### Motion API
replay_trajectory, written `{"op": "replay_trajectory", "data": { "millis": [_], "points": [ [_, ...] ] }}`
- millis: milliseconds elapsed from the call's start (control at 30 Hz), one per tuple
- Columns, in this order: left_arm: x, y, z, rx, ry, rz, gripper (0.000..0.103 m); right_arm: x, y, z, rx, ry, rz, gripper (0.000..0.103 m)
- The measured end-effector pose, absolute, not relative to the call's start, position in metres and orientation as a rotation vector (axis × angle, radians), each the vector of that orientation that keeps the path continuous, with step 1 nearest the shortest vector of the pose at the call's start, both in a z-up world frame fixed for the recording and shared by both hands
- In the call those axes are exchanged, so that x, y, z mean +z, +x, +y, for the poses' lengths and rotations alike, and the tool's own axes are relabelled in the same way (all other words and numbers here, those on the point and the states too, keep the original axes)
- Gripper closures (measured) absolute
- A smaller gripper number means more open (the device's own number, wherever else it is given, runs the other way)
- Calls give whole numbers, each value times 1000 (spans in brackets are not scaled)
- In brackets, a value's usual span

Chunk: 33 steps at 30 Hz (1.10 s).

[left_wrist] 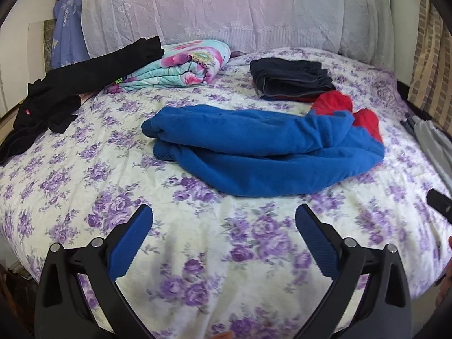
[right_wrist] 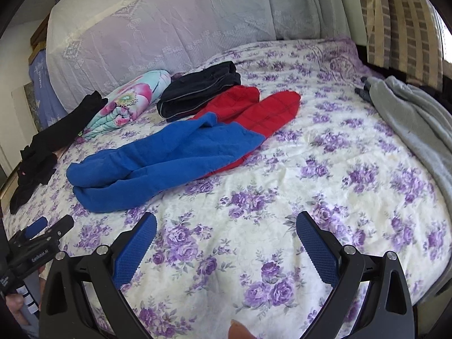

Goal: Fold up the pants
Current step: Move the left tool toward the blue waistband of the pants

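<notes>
Left wrist view: the left gripper (left_wrist: 224, 212) is hovering over a bed w/ a purple-flowered bedspread (left_wrist: 84, 192), jaws spread wide and gripping nothing. The blue-and-red pants (left_wrist: 262, 152) are lying unfolded across the middle of the bed, ahead of the fingers and apart from them, blue legs bunching toward the left, red part at the right end. A folded dark garment (left_wrist: 291, 80) is sitting just behind the red end. A rolled floral blanket (left_wrist: 183, 66) is resting behind-left, w/ black clothes (left_wrist: 70, 90) draping from it toward the left bed edge. A grey cloth (left_wrist: 432, 144) is showing at the right edge.

Right wrist view: the right gripper (right_wrist: 226, 217) is hanging over bare bedspread (right_wrist: 325, 175), jaws likewise released, nothing between them. The pants (right_wrist: 175, 152) are lying ahead-left, red portion (right_wrist: 265, 110) pointing toward the headboard. The dark garment (right_wrist: 200, 96) is sitting beside that red portion; whether touching, can't tell. The floral blanket (right_wrist: 132, 99) and black clothes (right_wrist: 56, 141) are lying farther left. The grey cloth (right_wrist: 418, 124) is draping along the right side. The left gripper (right_wrist: 42, 230) is appearing at lower left, near the bed edge.
</notes>
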<state>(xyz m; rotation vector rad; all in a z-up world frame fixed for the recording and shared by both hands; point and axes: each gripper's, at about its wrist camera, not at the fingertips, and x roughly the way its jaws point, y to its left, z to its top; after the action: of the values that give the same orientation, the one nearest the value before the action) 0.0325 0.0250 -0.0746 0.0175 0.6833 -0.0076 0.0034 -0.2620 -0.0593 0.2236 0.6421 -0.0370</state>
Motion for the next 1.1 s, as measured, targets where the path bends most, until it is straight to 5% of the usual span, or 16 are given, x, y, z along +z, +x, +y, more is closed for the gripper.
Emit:
{"op": "replay_trajectory", "data": {
  "millis": [1100],
  "points": [
    [-114,154,95,84,-24,904,4,-114,150,-350,-171,73,875,3]
  ]
}}
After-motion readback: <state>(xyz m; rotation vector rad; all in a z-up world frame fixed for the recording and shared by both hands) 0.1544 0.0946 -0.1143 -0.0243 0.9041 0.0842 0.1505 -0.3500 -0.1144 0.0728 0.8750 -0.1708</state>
